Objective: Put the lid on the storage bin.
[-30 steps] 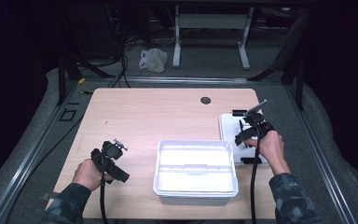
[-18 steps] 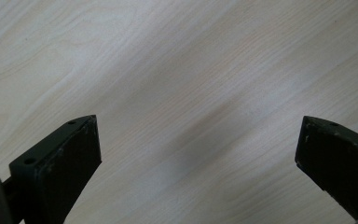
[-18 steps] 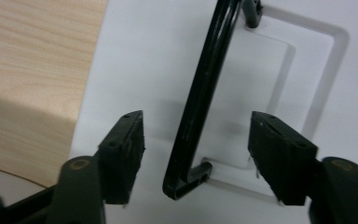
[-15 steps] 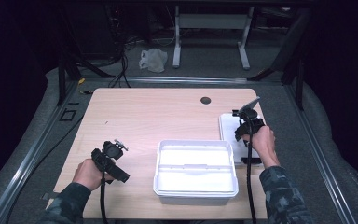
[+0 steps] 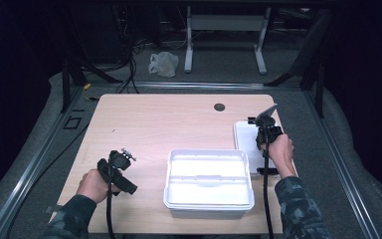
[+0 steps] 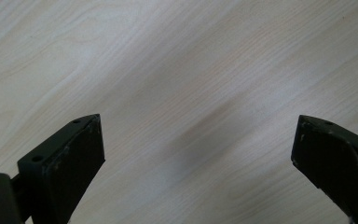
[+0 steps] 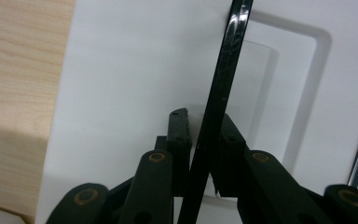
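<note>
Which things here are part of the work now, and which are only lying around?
In use:
right gripper, jaws just closed on a thin black slab
white lid under it
white bin at the table's middle

Lying about:
left gripper, open over bare table
white bag on the floor

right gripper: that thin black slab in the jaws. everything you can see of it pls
The thin black slab is flat, glossy, finely scratched, possibly plastic or glass, seen edge-on in the right gripper view. The right gripper has just closed its jaws on its lower part, pads pressing both faces. It stands tilted above the white lid near the table's right edge. In the high view it juts up and away from the hand.
</note>
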Motion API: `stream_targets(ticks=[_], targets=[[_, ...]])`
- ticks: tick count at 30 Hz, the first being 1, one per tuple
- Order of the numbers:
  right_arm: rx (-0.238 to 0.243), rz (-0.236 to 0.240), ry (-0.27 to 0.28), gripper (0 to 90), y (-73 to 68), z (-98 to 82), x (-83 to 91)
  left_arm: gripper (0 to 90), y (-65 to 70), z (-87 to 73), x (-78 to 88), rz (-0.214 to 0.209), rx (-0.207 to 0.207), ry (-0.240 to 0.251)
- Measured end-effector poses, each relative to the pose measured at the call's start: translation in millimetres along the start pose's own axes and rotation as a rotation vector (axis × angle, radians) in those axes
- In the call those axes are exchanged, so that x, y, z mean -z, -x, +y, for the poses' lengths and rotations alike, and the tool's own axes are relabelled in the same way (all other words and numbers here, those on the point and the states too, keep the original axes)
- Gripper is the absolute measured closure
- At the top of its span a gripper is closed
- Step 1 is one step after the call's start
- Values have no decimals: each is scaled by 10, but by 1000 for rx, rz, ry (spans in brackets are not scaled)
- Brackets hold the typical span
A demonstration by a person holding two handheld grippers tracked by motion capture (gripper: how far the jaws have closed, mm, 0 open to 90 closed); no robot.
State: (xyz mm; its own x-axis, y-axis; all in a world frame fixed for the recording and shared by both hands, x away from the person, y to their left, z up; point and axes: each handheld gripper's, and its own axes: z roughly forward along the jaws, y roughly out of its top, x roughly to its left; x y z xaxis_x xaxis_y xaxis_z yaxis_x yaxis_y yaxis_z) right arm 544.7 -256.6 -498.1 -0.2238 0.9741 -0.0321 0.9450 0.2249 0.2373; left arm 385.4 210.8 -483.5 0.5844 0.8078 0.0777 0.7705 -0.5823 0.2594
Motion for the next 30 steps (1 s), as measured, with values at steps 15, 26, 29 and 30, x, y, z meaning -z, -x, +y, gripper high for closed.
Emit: stream_targets(ticks=[15,26,29,30], targets=[[19,10,29,846,174,-48,90,0,-49,-16,-2,7,10,11],[69,29,77,847,343,-81,412,0,-78,-30,-10,6,16,7],[86,38,87,847,386,-88,511,0,-80,-31,-12,4,16,7],[92,43,83,847,397,-88,541,0,-83,-31,-14,2,15,8]])
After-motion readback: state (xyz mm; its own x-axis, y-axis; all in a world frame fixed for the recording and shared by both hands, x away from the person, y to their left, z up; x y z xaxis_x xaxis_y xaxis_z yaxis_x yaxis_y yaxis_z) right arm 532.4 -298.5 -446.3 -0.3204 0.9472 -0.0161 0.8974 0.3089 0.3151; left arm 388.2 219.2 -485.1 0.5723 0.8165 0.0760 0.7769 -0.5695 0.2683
